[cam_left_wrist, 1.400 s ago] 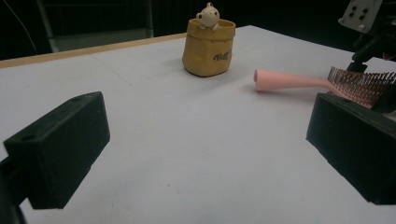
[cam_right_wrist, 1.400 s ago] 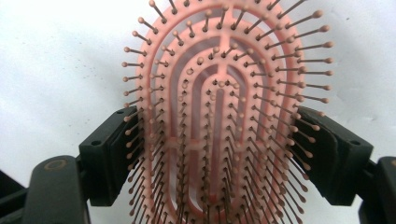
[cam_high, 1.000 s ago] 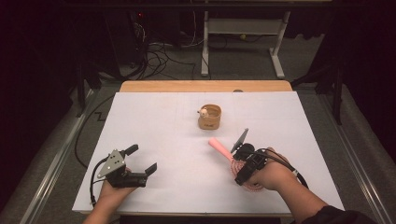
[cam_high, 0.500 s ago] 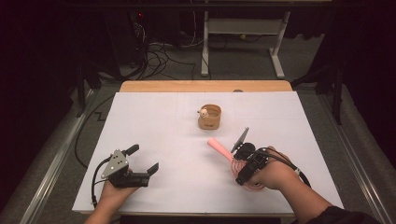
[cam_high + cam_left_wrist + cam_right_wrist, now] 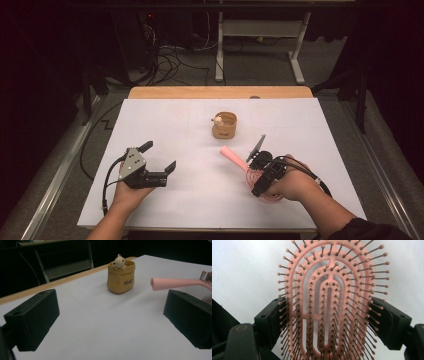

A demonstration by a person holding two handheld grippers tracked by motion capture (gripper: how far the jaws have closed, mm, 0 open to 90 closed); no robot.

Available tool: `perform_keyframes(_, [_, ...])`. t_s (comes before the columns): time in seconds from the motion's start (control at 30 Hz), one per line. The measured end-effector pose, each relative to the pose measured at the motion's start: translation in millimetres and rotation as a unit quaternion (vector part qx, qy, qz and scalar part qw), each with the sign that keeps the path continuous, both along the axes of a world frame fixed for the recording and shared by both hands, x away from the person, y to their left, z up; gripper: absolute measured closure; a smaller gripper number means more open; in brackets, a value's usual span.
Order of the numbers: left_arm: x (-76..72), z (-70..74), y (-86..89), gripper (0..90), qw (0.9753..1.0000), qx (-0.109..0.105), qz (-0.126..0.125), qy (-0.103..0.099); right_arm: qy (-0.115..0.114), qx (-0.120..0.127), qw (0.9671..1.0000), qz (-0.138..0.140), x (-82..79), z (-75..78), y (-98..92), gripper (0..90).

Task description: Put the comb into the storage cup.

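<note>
A pink hairbrush (image 5: 234, 155) lies bristles up at the front right of the white table, its handle pointing to the far left. My right gripper (image 5: 260, 182) is over the brush's head (image 5: 329, 302), and its two jaws press the head's left and right rims. Behind the brush stands a small tan pouch-shaped pot (image 5: 224, 125) with a little pale figure (image 5: 118, 260) on its rim. My left gripper (image 5: 160, 155) rests at the front left, open and holding nothing. Between its jaws (image 5: 110, 322) I see bare table, with the pot and the brush handle (image 5: 175, 283) beyond.
White paper covers the table (image 5: 165, 120), and a wooden edge (image 5: 220, 92) shows at the far side. Beyond the table, on the dark floor, are cables (image 5: 170, 55) and a white stand's legs (image 5: 260, 35).
</note>
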State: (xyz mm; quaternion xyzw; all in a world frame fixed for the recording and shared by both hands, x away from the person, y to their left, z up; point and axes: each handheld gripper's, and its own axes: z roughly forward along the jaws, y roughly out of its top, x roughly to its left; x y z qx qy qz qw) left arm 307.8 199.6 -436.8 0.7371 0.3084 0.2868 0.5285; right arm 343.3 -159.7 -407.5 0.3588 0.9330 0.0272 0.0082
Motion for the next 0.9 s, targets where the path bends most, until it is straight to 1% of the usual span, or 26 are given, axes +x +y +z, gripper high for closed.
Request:
perform_keyframes(0.03, [2.1,0.1,-2.8,1.7,1.0,0.002,-0.001,-0.001,0.0,-0.002,1.0,0.002,-0.1,-0.2,1.5,20.9])
perform_keyframes(0.1, [5.8,-1.5,-7.6,1.7,1.0,0.0,-0.001,-0.005,0.001,-0.003,1.0,0.009,0.0,-1.2,4.7,20.9])
perform_keyframes(0.13, [6.9,-2.9,-10.0,1.7,1.0,0.002,-0.001,-0.006,0.0,-0.006,0.9999,0.01,0.0,-1.5,6.2,20.9])
perform_keyframes(0.17, [7.6,-5.0,-12.8,1.7,1.0,0.005,-0.001,-0.005,0.001,-0.001,0.9999,0.011,0.1,-2.3,7.5,20.9])
perform_keyframes(0.2, [8.0,-7.5,-16.0,1.7,0.9999,0.013,0.0,-0.003,0.002,-0.004,0.9998,0.017,0.3,-2.6,9.0,20.9])
perform_keyframes(0.23, [7.9,-10.3,-19.3,1.7,0.9997,0.024,0.002,-0.006,0.001,-0.004,0.9999,0.015,-0.2,-2.7,10.9,20.9])
perform_keyframes(0.33, [7.7,-17.4,-27.2,1.8,0.9988,0.049,0.003,-0.002,-0.001,0.0,0.9998,0.021,0.3,-2.5,15.3,20.8])
perform_keyframes(0.37, [7.4,-19.2,-29.2,1.8,0.9985,0.055,0.003,-0.003,0.0,0.003,0.9996,0.028,0.9,-2.3,16.6,20.9])
perform_keyframes(0.4, [7.4,-20.1,-30.8,1.8,0.9979,0.064,0.002,-0.011,0.0,0.002,0.9996,0.027,0.6,-1.9,18.5,20.9])
perform_keyframes(0.43, [5.9,-21.6,-32.8,1.8,0.9977,0.067,0.001,-0.007,-0.003,0.003,0.9995,0.032,0.9,-1.9,19.9,20.9])
perform_keyframes(0.47, [4.8,-22.6,-34.5,1.8,0.9974,0.071,-0.001,-0.011,0.0,0.002,0.9996,0.029,0.2,-1.5,21.9,20.9])
perform_keyframes(0.5, [3.2,-23.9,-36.1,1.8,0.9968,0.078,-0.002,-0.019,-0.002,0.005,0.9994,0.033,0.3,-1.6,23.5,20.8])
perform_keyframes(0.53, [2.2,-24.8,-36.6,1.8,0.9963,0.083,-0.002,-0.022,-0.002,0.005,0.9995,0.031,0.0,-1.1,25.9,20.9])
perform_keyframes(0.6, [-0.1,-27.7,-38.7,1.8,0.9952,0.093,-0.002,-0.029,-0.001,0.005,0.9993,0.036,0.0,-0.8,29.0,20.8])
perform_keyframes(0.67, [-2.3,-30.5,-41.1,1.8,0.9934,0.109,-0.003,-0.036,0.002,0.006,0.9991,0.041,0.1,-0.4,32.6,20.8])
perform_keyframes(0.7, [-4.9,-32.8,-43.5,1.8,0.9916,0.122,-0.006,-0.043,0.002,0.007,0.999,0.044,-0.2,-0.8,35.5,20.8])
perform_keyframes(0.73, [-4.9,-32.8,-43.5,1.8,0.9916,0.122,-0.006,-0.043,0.002,0.007,0.999,0.044,-0.2,-0.8,35.5,20.8])
perform_keyframes(0.83, [-9.5,-35.0,-46.5,1.7,0.9897,0.134,-0.013,-0.05,0.001,0.006,0.9987,0.051,0.4,-1.0,39.5,20.8])
perform_keyframes(0.9, [-12.4,-36.3,-48.6,1.7,0.9887,0.139,-0.017,-0.055,0.002,0.007,0.9988,0.048,0.3,-0.4,40.6,20.8])
